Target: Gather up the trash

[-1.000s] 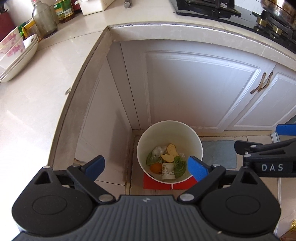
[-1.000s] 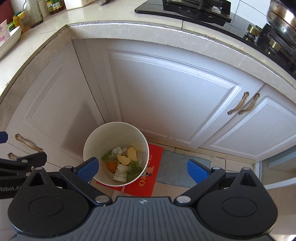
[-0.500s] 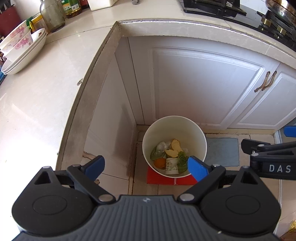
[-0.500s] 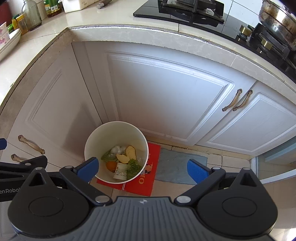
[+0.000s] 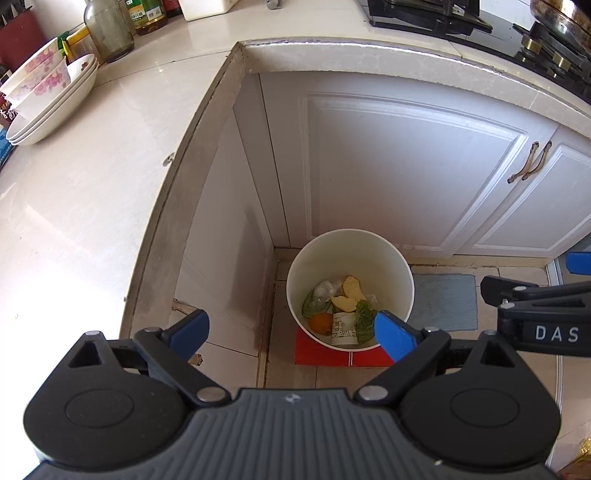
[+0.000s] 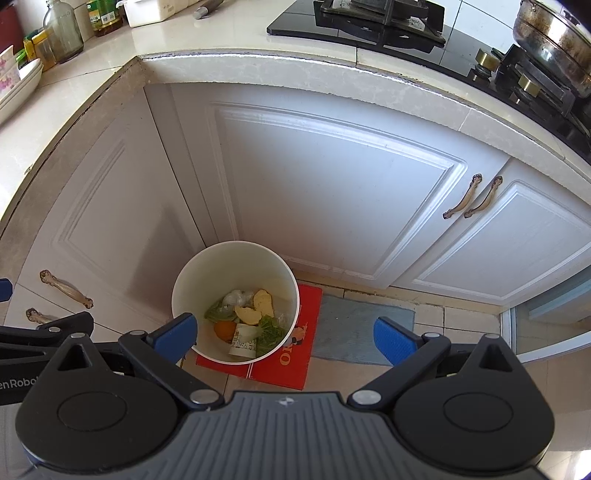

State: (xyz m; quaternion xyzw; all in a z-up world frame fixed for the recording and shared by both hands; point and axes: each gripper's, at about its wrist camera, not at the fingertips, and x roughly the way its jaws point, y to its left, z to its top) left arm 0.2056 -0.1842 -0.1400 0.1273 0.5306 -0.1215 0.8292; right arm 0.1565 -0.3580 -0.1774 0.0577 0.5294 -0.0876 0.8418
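A white trash bin (image 5: 400, 277) stands on the floor in the corner of the white cabinets; it also shows in the right wrist view (image 6: 221, 258). It holds scraps: yellow peels (image 5: 349, 291), an orange (image 5: 320, 324), green leaves (image 5: 364, 317), a paper cup (image 5: 344, 328) and crumpled plastic. My left gripper (image 5: 293, 332) is open and empty, high above the bin. My right gripper (image 6: 284, 336) is open and empty too, above the bin's right side. The right gripper's side shows at the right edge of the left wrist view (image 5: 535, 310).
The bin sits on a red mat (image 6: 291, 365) beside a grey mat (image 6: 354, 332). The L-shaped counter (image 5: 74, 206) carries stacked bowls (image 5: 48, 107), bottles (image 5: 109, 29) and a gas stove (image 6: 373, 22) with a steel pot (image 6: 554, 40). Cabinet door handles (image 6: 472, 197) are to the right.
Both grippers have risen and pulled back, so the bin looks smaller and more of the counter shows. Both stay open and empty.
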